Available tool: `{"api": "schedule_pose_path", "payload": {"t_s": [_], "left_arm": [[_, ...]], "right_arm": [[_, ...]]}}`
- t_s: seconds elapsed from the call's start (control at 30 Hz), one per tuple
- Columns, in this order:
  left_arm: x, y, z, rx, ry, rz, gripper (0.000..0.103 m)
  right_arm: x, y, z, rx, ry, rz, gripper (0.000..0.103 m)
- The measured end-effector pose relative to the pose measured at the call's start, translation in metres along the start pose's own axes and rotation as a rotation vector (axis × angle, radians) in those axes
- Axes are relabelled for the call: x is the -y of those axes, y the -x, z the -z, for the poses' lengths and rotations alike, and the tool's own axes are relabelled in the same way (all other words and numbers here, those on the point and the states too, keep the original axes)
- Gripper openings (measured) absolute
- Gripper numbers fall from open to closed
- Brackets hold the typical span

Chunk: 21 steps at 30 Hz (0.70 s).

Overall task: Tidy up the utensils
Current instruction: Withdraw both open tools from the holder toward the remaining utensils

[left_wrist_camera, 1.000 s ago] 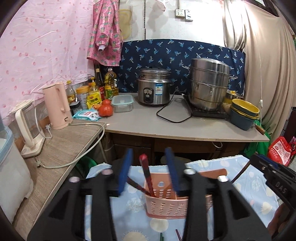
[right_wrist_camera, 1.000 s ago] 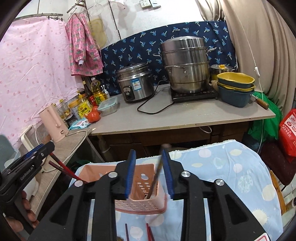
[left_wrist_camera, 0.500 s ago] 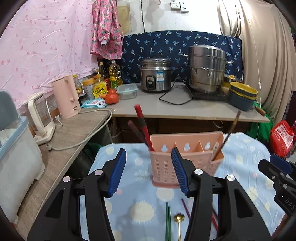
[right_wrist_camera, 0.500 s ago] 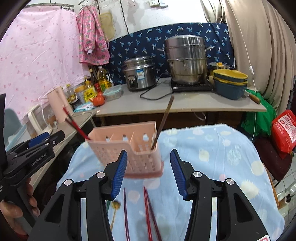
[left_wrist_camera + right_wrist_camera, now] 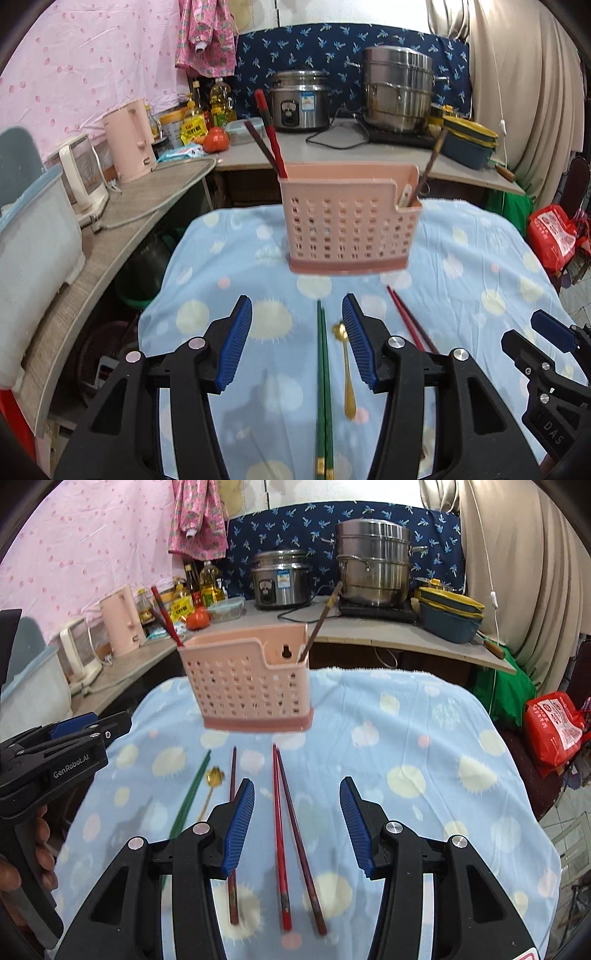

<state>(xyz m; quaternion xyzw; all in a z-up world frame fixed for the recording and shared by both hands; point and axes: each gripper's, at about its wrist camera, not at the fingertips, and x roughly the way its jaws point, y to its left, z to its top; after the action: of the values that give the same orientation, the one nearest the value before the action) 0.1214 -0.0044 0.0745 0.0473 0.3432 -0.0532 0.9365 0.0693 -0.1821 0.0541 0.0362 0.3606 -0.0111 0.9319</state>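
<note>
Your left gripper [image 5: 110, 723], marked "GenRobot.AI", and right gripper [image 5: 297, 821] (maybe "DAS") hang released, empty, above the blue dotted cloth [image 5: 424, 768].

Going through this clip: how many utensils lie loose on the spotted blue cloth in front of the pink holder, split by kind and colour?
Slim green chopsticks: 2
Red and dark red chopsticks: 3
Small gold metal spoon: 1
Total: 6
</note>
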Motion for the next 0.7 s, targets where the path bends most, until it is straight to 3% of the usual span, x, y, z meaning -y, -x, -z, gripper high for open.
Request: {"api": "schedule_pose_path", "payload": {"t_s": [0.7], "left_arm": [[-0.003,-0.006,0.096,-0.163,-0.002,0.001,0.048]], "right_arm": [[0.012,-0.007,0.090,-0.169,-0.020,0.020,0.043]]}}
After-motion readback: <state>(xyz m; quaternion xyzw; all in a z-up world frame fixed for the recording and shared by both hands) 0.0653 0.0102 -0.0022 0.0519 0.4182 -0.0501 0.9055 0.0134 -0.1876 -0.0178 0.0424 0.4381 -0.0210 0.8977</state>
